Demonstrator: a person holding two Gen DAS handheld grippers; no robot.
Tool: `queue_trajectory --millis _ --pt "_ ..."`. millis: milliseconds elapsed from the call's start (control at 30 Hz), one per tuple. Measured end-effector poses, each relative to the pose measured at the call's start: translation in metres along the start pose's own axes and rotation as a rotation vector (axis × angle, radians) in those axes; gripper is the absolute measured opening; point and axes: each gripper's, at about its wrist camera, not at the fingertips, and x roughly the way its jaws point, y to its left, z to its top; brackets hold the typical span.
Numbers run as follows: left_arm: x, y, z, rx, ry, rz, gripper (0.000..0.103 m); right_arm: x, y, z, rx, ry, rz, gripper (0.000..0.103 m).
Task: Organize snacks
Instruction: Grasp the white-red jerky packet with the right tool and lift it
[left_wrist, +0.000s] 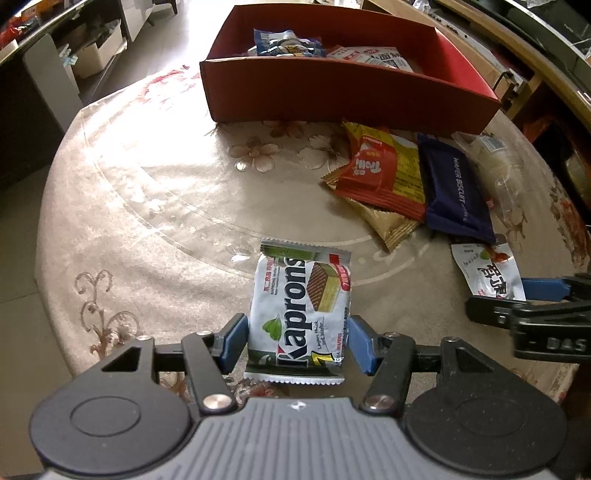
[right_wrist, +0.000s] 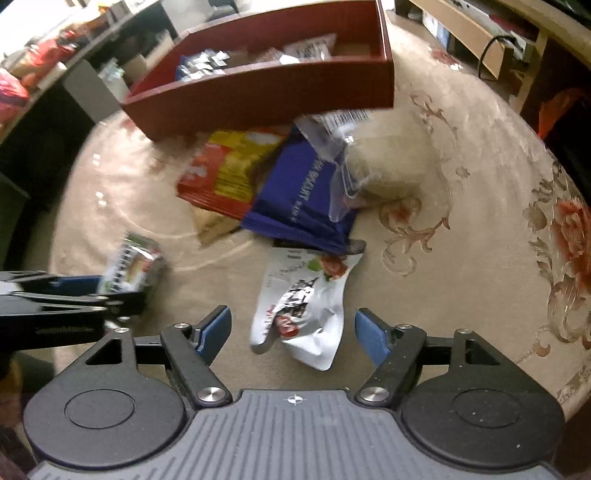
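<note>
1. Blue pads of your left gripper (left_wrist: 298, 341) press both long edges of the Kaprons wafer pack (left_wrist: 301, 314); the jaws are closed on it. The hold sits low on the pack, near its bottom seal, so the top half may droop or swing as you carry it.
2. Your right gripper (right_wrist: 293, 332) stands open around the white pouch (right_wrist: 306, 314), pads clear of it on both sides. The pouch is crumpled and lies askew; closing now may catch only a fold, and the foil could slide out.
3. Far end of the white pouch touches or tucks under the navy wafer bar (right_wrist: 299, 195); which, you cannot tell. Lifting could drag that bar and disturb the red-and-yellow packs (right_wrist: 229, 173) beside it.
4. Red box (left_wrist: 347, 96) stands at the table's far side, already holding some snacks. Both grippers are close together, so a shared approach risks a collision.
5. Right view is blurred; confirm alignment first.
</note>
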Motion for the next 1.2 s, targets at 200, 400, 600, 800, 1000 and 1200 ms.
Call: queue_trajectory --millis 200,400,600,800,1000,1200 --pt "0.007 -0.004 0.000 -0.003 0.010 0.017 0.077 0.011 0.016 0.007 -0.035 0.005 -0.026 0.084" --pt "0.014 -0.008 0.001 0.023 -0.006 0.073 0.086 0.023 0.028 0.006 -0.114 -0.006 -0.150 0.093" --pt "0.015 -0.001 0.001 0.011 -0.011 0.069 0.089 0.031 0.025 0.005 -0.093 0.010 -0.167 0.103" --pt "0.017 -0.003 -0.003 0.054 -0.008 0.054 0.102 0.032 0.024 0.005 -0.098 0.010 -0.177 0.101" --pt "0.016 -0.005 -0.002 0.032 0.026 0.054 0.099 0.014 0.029 -0.004 -0.132 -0.018 -0.179 0.064" --pt "0.003 -0.010 -0.005 0.036 -0.002 0.055 0.069 0.005 0.037 -0.015 -0.176 -0.041 -0.187 0.063"
